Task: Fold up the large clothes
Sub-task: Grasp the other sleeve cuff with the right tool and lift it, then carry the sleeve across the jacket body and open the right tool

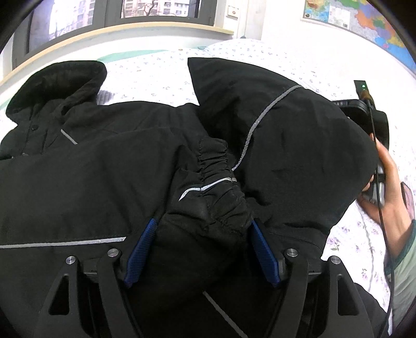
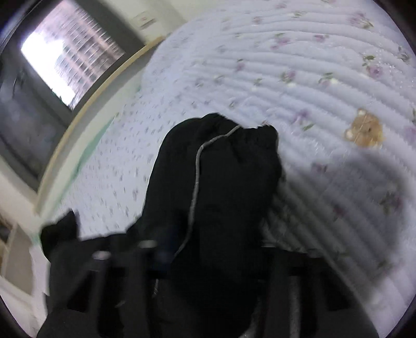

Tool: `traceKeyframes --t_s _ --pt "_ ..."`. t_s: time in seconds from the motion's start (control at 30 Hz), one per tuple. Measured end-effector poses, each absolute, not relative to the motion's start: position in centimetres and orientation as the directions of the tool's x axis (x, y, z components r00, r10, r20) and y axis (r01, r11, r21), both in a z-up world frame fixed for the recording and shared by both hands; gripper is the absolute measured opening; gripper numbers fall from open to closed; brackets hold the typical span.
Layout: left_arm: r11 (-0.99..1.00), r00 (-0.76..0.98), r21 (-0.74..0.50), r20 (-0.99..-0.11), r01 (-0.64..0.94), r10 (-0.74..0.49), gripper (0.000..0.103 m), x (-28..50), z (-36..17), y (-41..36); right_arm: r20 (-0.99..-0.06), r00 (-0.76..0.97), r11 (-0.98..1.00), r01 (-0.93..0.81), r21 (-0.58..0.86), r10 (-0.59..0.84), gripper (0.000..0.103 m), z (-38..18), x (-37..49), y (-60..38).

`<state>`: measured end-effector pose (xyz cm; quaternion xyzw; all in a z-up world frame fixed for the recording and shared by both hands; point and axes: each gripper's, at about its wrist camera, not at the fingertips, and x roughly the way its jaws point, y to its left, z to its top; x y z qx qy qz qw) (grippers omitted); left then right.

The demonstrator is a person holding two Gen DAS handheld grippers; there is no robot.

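Observation:
A large black jacket with grey reflective stripes lies on the bed, collar at the far left. My left gripper has its blue pads either side of the elastic sleeve cuff and grips it over the jacket's body. The other sleeve is lifted at the right, draped over my right gripper's body held by a hand. In the blurred right wrist view my right gripper holds that black sleeve raised above the bed; its fingers are mostly hidden by fabric.
The bed has a white quilt with small purple flowers. A window and wooden ledge run along the far side. A map hangs on the wall at right. A brown bear patch is on the quilt.

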<state>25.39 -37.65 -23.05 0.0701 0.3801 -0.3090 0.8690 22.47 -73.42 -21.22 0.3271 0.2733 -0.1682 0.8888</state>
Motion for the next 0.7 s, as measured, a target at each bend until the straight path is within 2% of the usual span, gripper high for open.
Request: traceKeyframes --t_s 0.17,0.37,0.43,0.57,0.67,0.7 --pt "0.8 0.521 -0.104 -0.708 0.59 -0.477 0.075 25.4 -22.9 -37.9 -0.56 0.764 0.776 0.551 0.306 -0.322 0.014 -16.0 19.1 -70.8" --pt "0.803 0.528 -0.085 -0.711 0.59 -0.464 0.075 25.4 -22.8 -38.2 -0.522 0.675 0.674 0.701 0.232 -0.522 0.014 -10.0 11.2 -71.5" --pt "0.803 0.532 -0.077 -0.712 0.591 -0.459 0.075 25.3 -22.7 -38.4 -0.536 0.664 0.643 0.718 0.266 -0.521 0.013 -9.7 9.3 -72.5" --pt "0.803 0.53 -0.078 -0.713 0.59 -0.459 0.075 25.3 -22.7 -38.4 -0.615 0.569 0.576 0.788 0.218 -0.546 0.013 -12.4 8.4 -74.0" --pt "0.804 0.529 -0.075 -0.716 0.59 -0.455 0.075 25.4 -22.8 -38.5 -0.718 0.538 0.55 0.795 0.256 -0.443 0.013 -16.4 9.1 -76.4" --pt "0.804 0.529 -0.075 -0.717 0.59 -0.455 0.075 25.4 -22.7 -38.5 -0.72 0.551 0.559 0.783 0.272 -0.422 0.013 -17.0 9.2 -76.6"
